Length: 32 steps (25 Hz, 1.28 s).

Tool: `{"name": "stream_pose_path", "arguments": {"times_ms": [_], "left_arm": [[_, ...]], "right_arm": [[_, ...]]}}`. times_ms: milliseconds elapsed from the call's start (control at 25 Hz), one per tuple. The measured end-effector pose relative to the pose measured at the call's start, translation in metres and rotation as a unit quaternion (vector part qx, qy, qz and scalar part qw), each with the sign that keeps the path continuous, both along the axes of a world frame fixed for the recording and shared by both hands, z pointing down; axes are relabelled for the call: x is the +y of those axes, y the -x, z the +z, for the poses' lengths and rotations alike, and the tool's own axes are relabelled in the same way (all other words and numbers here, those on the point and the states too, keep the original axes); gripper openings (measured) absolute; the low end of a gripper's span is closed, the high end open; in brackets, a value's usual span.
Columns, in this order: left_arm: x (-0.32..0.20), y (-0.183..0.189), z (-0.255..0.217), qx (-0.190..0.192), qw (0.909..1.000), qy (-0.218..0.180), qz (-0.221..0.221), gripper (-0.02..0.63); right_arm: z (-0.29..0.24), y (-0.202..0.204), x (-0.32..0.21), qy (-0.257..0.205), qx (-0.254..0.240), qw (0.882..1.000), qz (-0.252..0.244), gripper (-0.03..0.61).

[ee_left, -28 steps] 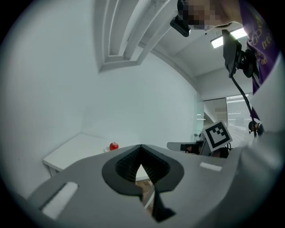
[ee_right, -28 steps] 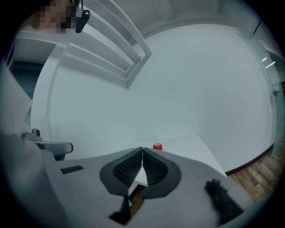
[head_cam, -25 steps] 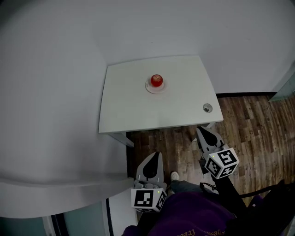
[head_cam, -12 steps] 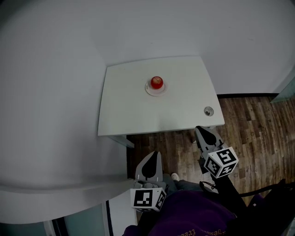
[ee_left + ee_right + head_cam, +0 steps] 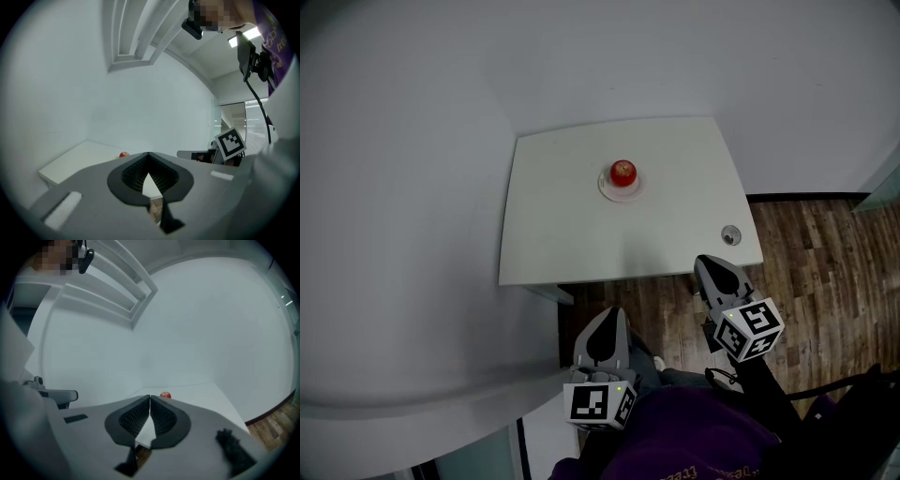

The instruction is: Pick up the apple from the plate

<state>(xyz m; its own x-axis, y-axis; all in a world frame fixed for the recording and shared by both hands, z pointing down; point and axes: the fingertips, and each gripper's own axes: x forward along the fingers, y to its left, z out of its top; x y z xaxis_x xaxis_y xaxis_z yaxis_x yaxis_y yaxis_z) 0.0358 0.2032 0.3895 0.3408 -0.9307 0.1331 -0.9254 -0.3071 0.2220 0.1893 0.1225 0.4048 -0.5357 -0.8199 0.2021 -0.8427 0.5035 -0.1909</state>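
A red apple (image 5: 623,171) sits on a small white plate (image 5: 606,187) near the far middle of a white table (image 5: 553,225). It shows small and distant as the apple (image 5: 123,154) in the left gripper view and the apple (image 5: 165,395) in the right gripper view. My left gripper (image 5: 607,319) hovers over the floor, short of the table's near edge, shut and empty. My right gripper (image 5: 707,265) is at the table's near right edge, also shut with nothing in it.
A small round metal fitting (image 5: 730,233) is set in the table's near right corner. White walls close in behind and left of the table. Wood floor (image 5: 825,253) lies to the right and below the grippers. The person's shoe (image 5: 658,362) is under the left gripper.
Both grippers have edged forward toward the table, and the table with the apple has slid slightly lower and right in the head view. Both stay shut.
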Motion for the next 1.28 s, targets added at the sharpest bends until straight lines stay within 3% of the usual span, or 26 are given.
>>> {"name": "stream_pose_path", "arguments": {"times_ms": [720,1280], "left_arm": [[-0.137,0.038,0.002,-0.008,0.9992,0.009,0.038,0.006],[-0.237,0.091,0.005,-0.012,0.9985,0.003,0.052,0.006]], "right_arm": [[0.014,0.048,-0.125,0.027,-0.002,1.0,0.013,0.011],[0.024,0.097,-0.223,0.037,-0.002,0.999,0.024,0.012]]}}
